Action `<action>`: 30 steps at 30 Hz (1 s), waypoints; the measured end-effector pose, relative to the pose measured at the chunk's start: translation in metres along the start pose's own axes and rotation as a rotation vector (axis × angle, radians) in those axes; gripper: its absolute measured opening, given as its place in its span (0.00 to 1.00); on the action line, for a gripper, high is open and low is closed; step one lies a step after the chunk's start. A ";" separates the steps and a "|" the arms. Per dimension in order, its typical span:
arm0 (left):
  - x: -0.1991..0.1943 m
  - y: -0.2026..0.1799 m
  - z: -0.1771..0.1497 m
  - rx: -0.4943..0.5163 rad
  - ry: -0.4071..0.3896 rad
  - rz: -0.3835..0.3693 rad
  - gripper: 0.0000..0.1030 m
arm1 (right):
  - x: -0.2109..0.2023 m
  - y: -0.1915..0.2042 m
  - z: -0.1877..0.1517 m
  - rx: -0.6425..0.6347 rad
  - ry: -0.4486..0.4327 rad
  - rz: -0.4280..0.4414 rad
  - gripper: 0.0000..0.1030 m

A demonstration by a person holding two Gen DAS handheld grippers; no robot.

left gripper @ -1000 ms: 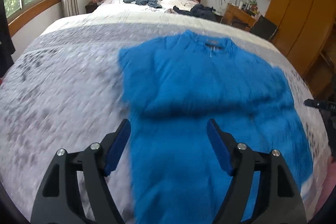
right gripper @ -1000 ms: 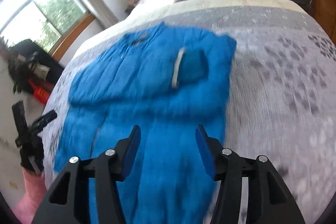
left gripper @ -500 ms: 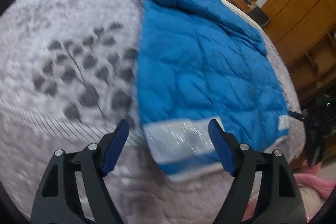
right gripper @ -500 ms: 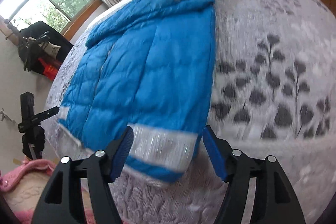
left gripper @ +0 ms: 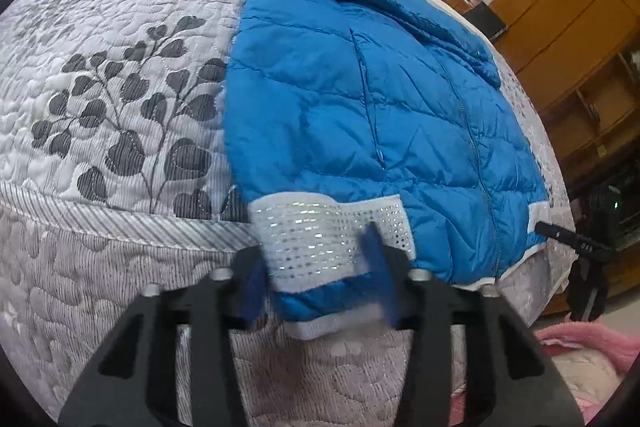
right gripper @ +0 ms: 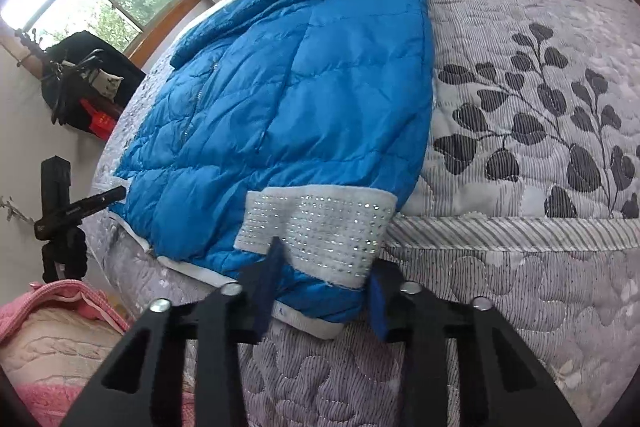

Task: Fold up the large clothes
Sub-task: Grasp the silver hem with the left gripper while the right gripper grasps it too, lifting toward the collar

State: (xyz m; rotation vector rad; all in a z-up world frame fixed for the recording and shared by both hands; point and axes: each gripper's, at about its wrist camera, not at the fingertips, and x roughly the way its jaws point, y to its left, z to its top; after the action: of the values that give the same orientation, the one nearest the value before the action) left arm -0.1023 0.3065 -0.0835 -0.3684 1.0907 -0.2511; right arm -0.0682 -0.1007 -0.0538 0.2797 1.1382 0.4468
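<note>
Blue jacket [left gripper: 360,99] lies flat on bed [left gripper: 100,267], hem at lower frame. Left hand-held gripper [left gripper: 318,275] and right hand-held gripper [right gripper: 326,287], both open, straddle the silver cuffs [left gripper: 320,239] w/o clamping. Pinch cuff plus hem together, both sides level, before lifting.

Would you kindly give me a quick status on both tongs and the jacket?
Left tongs open, straddling a white sparkly cuff. Right tongs open at the other cuff. Blue jacket flat on the bedspread, hem at bed edge. Nothing in the way.
</note>
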 end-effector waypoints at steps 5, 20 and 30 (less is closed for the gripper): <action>-0.012 0.005 0.000 -0.011 -0.032 -0.026 0.15 | -0.011 0.004 0.001 -0.018 -0.043 0.014 0.17; -0.071 -0.016 0.083 0.041 -0.236 -0.252 0.11 | -0.082 0.028 0.084 -0.085 -0.226 0.143 0.10; -0.038 -0.010 0.195 -0.006 -0.263 -0.325 0.11 | -0.069 0.020 0.203 -0.053 -0.221 0.153 0.10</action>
State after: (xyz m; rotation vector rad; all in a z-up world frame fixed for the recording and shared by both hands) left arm 0.0558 0.3442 0.0313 -0.5688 0.7699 -0.4740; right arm 0.0905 -0.1141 0.0919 0.3621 0.8914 0.5655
